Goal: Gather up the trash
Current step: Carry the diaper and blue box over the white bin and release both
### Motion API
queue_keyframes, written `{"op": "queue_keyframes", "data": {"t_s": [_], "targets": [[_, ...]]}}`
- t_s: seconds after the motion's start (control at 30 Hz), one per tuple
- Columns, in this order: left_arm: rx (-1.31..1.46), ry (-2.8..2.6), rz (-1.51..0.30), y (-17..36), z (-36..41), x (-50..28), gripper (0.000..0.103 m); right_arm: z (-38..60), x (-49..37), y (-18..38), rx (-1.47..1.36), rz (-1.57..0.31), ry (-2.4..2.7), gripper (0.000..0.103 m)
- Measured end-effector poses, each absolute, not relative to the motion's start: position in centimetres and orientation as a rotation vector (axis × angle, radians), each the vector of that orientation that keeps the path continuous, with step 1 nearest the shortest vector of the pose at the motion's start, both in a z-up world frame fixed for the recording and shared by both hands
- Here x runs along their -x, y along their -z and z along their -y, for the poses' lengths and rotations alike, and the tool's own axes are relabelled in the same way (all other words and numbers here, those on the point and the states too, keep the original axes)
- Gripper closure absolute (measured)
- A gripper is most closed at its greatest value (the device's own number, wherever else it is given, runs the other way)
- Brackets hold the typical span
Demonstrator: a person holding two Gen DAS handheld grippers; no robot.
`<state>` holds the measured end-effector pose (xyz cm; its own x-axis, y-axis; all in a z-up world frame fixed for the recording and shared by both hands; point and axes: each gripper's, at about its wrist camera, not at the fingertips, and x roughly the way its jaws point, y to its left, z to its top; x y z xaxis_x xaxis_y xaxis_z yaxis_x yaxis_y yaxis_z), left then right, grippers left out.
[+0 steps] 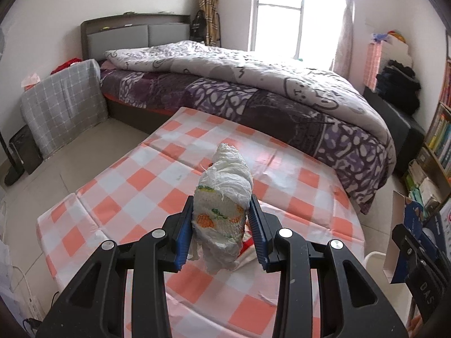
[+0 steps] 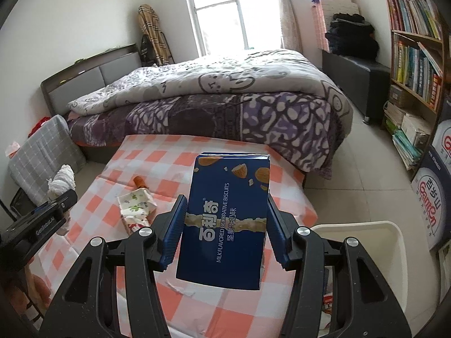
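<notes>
Left gripper (image 1: 222,225) angled down over checked table (image 1: 118,186), clamped on wad (image 1: 222,194); right gripper (image 2: 225,219) likewise tilted, gripping box (image 2: 225,219).

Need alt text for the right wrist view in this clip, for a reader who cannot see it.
The right gripper grips a blue biscuit box above a table with an orange-and-white checked cloth. On the cloth lie a crumpled wrapper and a small orange tube; a white bin stands lower right. At left, the left gripper holds a wad of tissue.
</notes>
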<state>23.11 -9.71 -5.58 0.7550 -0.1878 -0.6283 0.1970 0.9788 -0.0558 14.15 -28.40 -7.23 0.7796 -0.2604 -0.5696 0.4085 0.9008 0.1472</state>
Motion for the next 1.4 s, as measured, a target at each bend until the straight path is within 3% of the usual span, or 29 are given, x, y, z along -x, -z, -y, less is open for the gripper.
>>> {"op": "queue_keyframes", "data": {"t_s": [1.0,1.13,1.4], "targets": [[-0.172,0.432,-0.694,7.4,21.0,-18.3,0.066,39.5,-8.6,8.2,-0.453,-0.629,0.614,0.05],[-0.193,0.472,-0.702,7.9,22.7,-17.5,0.066,41.0,-7.4,8.0,-0.484,-0.608,0.659,0.038],[-0.24,0.561,-0.713,8.8,26.2,-15.2,0.066,43.6,-5.6,7.7,-0.532,-0.574,0.718,0.033]]}}
